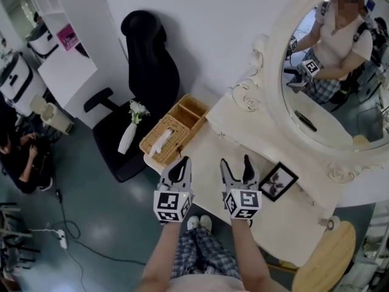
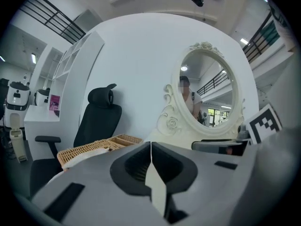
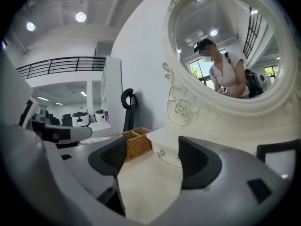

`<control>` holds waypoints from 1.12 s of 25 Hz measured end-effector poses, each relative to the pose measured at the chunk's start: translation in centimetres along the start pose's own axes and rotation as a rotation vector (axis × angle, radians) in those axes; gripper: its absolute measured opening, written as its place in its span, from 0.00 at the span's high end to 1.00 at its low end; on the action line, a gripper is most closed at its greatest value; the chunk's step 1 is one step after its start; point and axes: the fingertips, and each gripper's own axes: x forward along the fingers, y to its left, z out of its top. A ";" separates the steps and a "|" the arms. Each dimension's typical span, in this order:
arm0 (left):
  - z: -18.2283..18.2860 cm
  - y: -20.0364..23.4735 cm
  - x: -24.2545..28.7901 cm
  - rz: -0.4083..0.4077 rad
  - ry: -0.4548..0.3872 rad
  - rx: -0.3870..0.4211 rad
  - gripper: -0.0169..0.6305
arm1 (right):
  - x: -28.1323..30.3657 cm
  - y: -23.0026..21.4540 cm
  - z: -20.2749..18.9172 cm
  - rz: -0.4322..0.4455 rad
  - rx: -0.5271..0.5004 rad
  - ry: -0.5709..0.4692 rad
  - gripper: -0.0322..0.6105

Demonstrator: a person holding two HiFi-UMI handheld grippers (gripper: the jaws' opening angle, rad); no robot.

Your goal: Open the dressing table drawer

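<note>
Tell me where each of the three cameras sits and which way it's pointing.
Head view: on the person's head, steeply down at dressing table; shows left gripper, right gripper, forearms.
Left gripper view: on left gripper, faces oval mirror and wicker basket; shut jaws show.
Right gripper view: on right gripper, faces mirror and small knob; open jaws show.
Both gripper views share mirror and basket.

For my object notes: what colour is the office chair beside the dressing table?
Black. The chair shows best in the head view.
</note>
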 end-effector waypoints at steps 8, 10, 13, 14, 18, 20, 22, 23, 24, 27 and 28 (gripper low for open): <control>-4.9 1.0 3.1 -0.001 0.059 -0.067 0.93 | 7.0 -0.8 -4.7 -0.139 0.061 0.075 0.51; -5.7 1.2 3.5 -0.004 0.071 -0.074 0.93 | 8.4 -1.0 -5.5 -0.184 0.074 0.091 0.53; -6.6 1.6 3.9 -0.011 0.091 -0.082 0.93 | 10.2 -1.2 -6.7 -0.241 0.074 0.128 0.57; -6.9 1.7 3.9 -0.014 0.097 -0.087 0.93 | 10.7 -1.2 -7.1 -0.260 0.074 0.144 0.57; -7.1 1.8 4.4 -0.034 0.104 -0.094 0.93 | 12.4 -1.7 -8.1 -0.332 0.084 0.178 0.58; -7.1 2.1 4.5 -0.035 0.107 -0.096 0.93 | 13.4 -1.7 -8.4 -0.356 0.079 0.187 0.59; -7.1 2.7 4.6 -0.031 0.111 -0.099 0.93 | 14.1 -1.5 -8.8 -0.374 0.084 0.213 0.62; -7.2 2.9 4.6 -0.031 0.113 -0.099 0.93 | 14.4 -1.5 -8.9 -0.383 0.089 0.225 0.65; -7.2 3.0 4.7 -0.031 0.113 -0.099 0.93 | 14.7 -1.6 -9.0 -0.391 0.092 0.233 0.66; -7.2 3.3 4.9 -0.034 0.111 -0.104 0.93 | 15.4 -2.2 -9.3 -0.413 0.099 0.249 0.68; -7.2 3.4 4.9 -0.035 0.111 -0.106 0.93 | 15.5 -2.4 -9.5 -0.420 0.104 0.257 0.68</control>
